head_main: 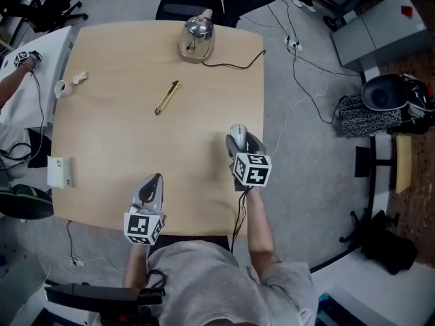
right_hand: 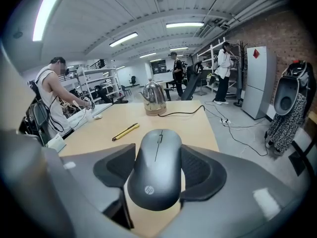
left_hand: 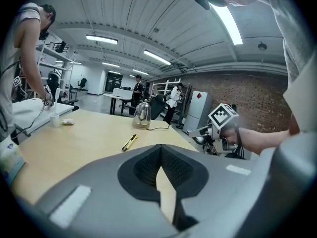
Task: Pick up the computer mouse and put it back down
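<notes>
Tabletop seen from above in the head view: a wooden table [head_main: 109, 141]. The right gripper [head_main: 238, 140] is at 4 o'clock from the table's middle, near the right edge, with its jaws clamped on the mouse [head_main: 238, 134]. The left gripper [head_main: 155, 180] is at 6 o'clock near the front edge, over bare wood. A yellow knife [head_main: 167, 96] lies a little toward 12 o'clock from the middle. A kettle [head_main: 196, 36] stands at the 12 o'clock edge. A cup [head_main: 60, 87] sits at 10 o'clock and a white box [head_main: 59, 172] at 8 o'clock.

Left gripper view: the jaws are drawn together with their tips touching. Only a thin slit of table shows below the tips. The knife and then the kettle lie ahead at 12 o'clock, and the right gripper is at 2 o'clock.

Right gripper view: both pads press the mouse's sides, and its wheel end points away. I cannot tell whether it rests on the table. The knife is ahead at 11 o'clock and the kettle at 12. A person stands at 9 o'clock.
</notes>
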`<state>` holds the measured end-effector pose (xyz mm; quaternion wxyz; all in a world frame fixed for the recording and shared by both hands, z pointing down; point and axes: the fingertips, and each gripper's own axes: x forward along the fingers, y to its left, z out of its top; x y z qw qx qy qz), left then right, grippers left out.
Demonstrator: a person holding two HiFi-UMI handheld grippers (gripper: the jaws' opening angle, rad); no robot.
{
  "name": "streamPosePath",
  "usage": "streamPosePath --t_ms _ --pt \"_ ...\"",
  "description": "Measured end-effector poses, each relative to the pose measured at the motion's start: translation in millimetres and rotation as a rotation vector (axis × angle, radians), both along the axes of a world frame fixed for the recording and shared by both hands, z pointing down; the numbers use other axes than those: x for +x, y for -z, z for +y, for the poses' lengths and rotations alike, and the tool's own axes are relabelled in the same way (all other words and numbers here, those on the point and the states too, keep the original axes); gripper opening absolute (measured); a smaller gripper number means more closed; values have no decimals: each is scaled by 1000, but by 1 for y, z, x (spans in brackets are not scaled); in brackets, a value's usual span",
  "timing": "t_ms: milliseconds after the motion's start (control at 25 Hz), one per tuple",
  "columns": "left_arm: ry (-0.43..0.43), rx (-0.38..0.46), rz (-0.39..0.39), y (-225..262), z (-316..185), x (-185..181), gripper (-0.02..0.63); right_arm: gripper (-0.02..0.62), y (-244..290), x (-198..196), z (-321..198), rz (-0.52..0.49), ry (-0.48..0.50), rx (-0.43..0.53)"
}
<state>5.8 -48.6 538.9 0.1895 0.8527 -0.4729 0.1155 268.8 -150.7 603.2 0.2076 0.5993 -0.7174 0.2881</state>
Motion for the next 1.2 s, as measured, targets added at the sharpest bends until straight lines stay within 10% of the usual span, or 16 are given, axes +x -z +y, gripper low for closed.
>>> streamPosePath --t_ms 1200 --pt "-183 175 10 67 17 28 20 291 94 -17 135 -37 -91 177"
